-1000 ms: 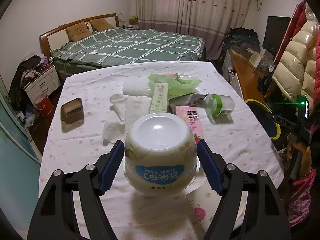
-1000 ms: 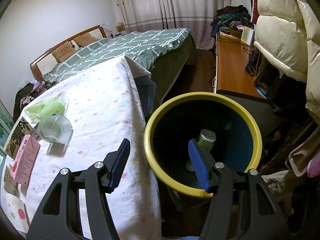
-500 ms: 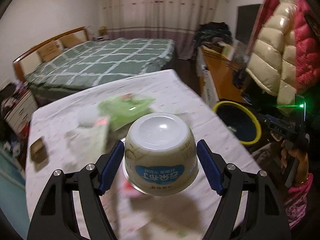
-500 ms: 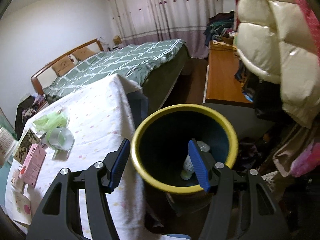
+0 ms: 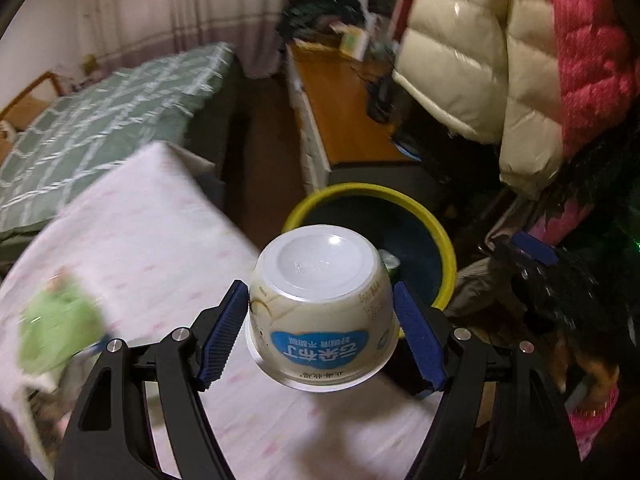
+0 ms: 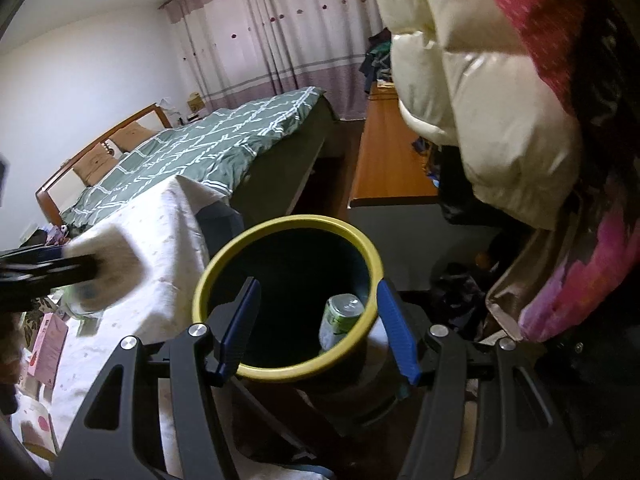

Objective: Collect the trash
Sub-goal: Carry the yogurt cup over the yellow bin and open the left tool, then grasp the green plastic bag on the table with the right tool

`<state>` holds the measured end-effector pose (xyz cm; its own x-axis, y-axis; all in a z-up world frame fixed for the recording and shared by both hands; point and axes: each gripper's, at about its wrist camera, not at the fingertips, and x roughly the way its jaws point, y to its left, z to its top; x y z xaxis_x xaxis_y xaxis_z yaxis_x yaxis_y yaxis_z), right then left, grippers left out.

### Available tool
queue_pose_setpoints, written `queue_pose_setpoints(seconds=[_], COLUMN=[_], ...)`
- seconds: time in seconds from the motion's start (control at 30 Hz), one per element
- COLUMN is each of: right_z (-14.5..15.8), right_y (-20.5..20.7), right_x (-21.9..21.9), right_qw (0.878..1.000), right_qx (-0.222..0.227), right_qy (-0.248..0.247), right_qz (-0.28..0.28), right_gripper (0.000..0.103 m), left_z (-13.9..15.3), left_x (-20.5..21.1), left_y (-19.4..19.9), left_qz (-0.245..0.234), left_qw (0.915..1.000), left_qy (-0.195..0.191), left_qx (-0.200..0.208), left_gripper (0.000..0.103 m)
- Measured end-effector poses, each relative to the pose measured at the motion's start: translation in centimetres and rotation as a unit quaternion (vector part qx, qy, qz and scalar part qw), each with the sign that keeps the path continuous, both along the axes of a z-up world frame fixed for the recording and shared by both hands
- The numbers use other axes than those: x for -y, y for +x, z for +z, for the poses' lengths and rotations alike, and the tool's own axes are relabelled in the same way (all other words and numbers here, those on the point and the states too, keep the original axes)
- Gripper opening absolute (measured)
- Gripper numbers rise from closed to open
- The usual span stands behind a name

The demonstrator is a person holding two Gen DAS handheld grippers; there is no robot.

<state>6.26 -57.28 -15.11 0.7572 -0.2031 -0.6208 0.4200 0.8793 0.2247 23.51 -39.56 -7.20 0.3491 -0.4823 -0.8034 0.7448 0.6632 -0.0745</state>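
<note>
The left claw [image 5: 320, 330] was closed on the white pudding cup [image 5: 320, 312], held upside down, its blue pads pressing the cup's two sides. The cup hung over the table [image 5: 160, 248] edge, near the yellow-rimmed bin [image 5: 448, 256] but not yet above its opening. The right claw [image 6: 316, 328] stood part open with nothing between its pads, hovering over the near rim of the bin [image 6: 288, 372]; a green can [image 6: 340, 320] lay inside.

Risk assessment: a release at this position would probably drop the cup onto the table edge or the floor, since the cup sat short of the opening. The tapered wall could also let the cup slip from the pads during a fast swing. The right claw near the rim could obstruct the drop.

Change from one second earlier: the left claw had swung from above the littered table centre towards the bin, grip unchanged. The right claw's view had shifted and rolled slightly; its opening was the same.
</note>
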Motion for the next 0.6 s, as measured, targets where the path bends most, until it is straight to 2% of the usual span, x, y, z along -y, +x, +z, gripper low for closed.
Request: queue_pose_setpoints(seconds=[0.13,0.2,0.33,0.5,0.6], right_z=[-0.6,-0.9,-1.1,-1.1,-0.8], right_y=[-0.5,-0.9,-1.3,-0.8,0.2], right_x=[0.8,1.0,1.2,0.2,-1.0], right_qw=[1.0,1.0,1.0,1.0,1.0], right_qx=[-0.005,-0.009,-0.012,-0.011,-0.012], right_qy=[0.004,0.003,0.0,0.0,-0.001], right_qz=[-0.012,-0.02,-0.026,-0.014,0.001], right_gripper=[0.058,0.064,0.065,0.065,0.065], left_z=[-2.7,-3.8,-4.0,-0.4,3.2], left_x=[5.3,7.0,7.7,3.5,-1.8], left_y=[0.7,1.2,1.8,1.4,0.8], left_qz=[-0.018,-0.015,0.001,0.019,0.052], left_qw=[0.9996,0.9995,0.9996,0.9997,0.9974], left_qy=[0.021,0.029,0.029,0.003,-0.037], left_qx=[-0.002,-0.006,-0.003,0.015,0.035], left_gripper=[0.074,0.075,0.082,0.087,0.091])
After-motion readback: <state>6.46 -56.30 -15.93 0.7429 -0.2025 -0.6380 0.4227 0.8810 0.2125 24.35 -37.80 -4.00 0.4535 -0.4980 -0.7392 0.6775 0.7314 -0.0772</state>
